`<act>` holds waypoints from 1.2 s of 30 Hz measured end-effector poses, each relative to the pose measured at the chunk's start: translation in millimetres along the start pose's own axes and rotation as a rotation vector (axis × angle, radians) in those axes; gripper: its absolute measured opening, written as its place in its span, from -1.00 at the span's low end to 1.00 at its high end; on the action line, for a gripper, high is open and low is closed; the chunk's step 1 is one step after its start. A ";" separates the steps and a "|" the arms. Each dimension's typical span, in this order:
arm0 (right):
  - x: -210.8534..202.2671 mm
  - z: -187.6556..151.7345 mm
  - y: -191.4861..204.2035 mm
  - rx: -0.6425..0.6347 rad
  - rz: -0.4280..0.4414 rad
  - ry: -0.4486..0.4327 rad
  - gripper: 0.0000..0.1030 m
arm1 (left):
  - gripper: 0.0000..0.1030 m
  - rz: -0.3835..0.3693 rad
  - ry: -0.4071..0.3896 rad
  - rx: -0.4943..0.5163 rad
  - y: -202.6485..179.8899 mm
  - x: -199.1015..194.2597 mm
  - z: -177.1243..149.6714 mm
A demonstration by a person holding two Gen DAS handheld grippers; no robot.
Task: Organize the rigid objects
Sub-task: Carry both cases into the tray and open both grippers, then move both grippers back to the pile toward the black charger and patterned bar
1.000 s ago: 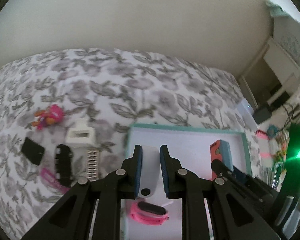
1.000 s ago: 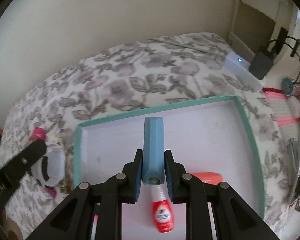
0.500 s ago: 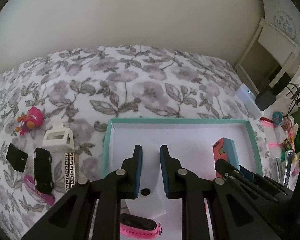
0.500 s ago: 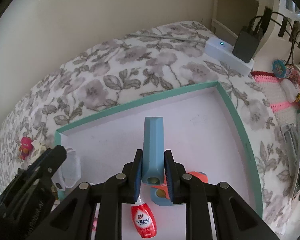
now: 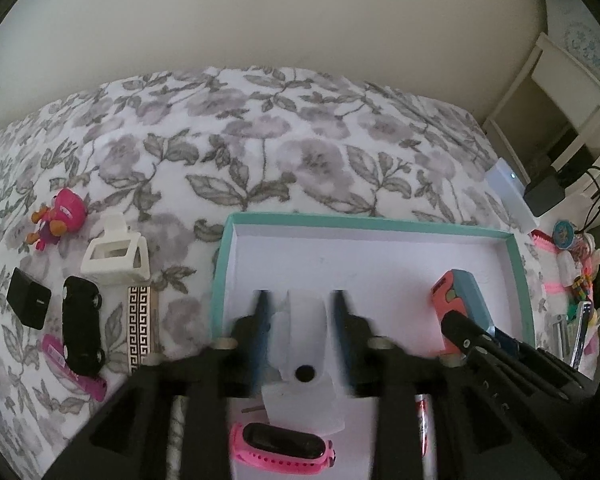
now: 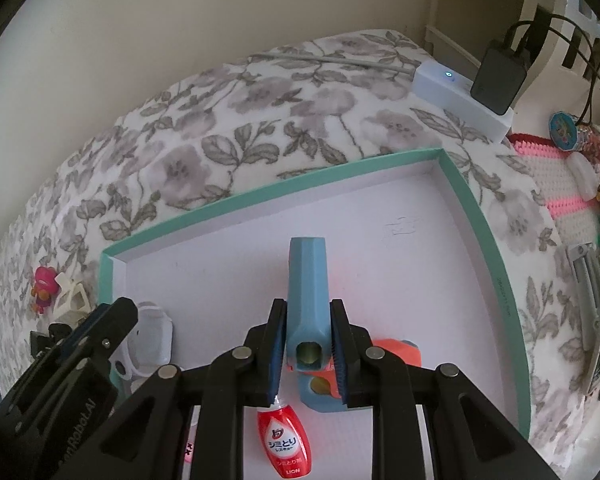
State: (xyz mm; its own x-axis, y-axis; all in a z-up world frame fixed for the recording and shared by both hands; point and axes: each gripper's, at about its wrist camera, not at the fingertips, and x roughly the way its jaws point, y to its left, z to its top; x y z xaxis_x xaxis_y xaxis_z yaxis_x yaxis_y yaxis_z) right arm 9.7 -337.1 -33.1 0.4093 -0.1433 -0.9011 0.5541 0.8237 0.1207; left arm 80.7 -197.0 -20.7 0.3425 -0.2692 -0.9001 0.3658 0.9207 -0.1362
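A teal-rimmed white tray [image 5: 364, 222] [image 6: 468, 196] lies on the floral bedspread. My left gripper [image 5: 299, 312] is open around a translucent white case [image 5: 304, 360] that rests on the tray floor. A pink wristband [image 5: 282, 446] lies just below it. My right gripper [image 6: 307, 320] is shut on a blue and orange toy gun [image 6: 308, 300], also seen in the left wrist view [image 5: 460, 300], low over the tray's right side. A red bottle [image 6: 286, 436] lies under the right gripper.
Left of the tray lie a pink figure [image 5: 60, 216], a white hair clip [image 5: 114, 256], a black toy car [image 5: 82, 324], a black square [image 5: 28, 298], a patterned bar [image 5: 142, 328] and a pink strip [image 5: 74, 372]. A white power strip [image 6: 460, 98] and clutter sit right.
My left gripper's fingers have spread apart and let go of the white case. My right gripper has carried the toy gun lower and toward the tray's right side.
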 end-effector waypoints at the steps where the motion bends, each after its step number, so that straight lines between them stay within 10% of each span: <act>1: 0.1 0.0 1.0 -0.004 -0.005 0.000 -0.55 | 0.16 0.002 0.004 -0.004 0.9 0.5 0.5; 15: -32.0 8.6 8.4 -0.035 -0.006 -0.075 -0.54 | 0.18 -0.014 -0.037 -0.051 12.9 -29.8 12.9; 28: -76.0 16.3 23.5 -0.082 -0.002 -0.180 -0.42 | 0.63 0.069 -0.103 -0.185 58.8 -66.1 24.5; 36: -61.6 10.8 39.1 -0.142 -0.015 -0.149 0.32 | 0.81 0.139 -0.064 -0.298 93.3 -58.2 18.5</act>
State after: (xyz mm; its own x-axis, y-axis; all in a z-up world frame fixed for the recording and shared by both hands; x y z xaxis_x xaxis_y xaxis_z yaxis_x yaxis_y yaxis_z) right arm 14.1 -302.0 31.7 0.5101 -0.2266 -0.8297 0.4571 0.8886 0.0383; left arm 110.9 -100.7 26.7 0.4288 -0.1437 -0.8919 0.0459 0.9895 -0.1373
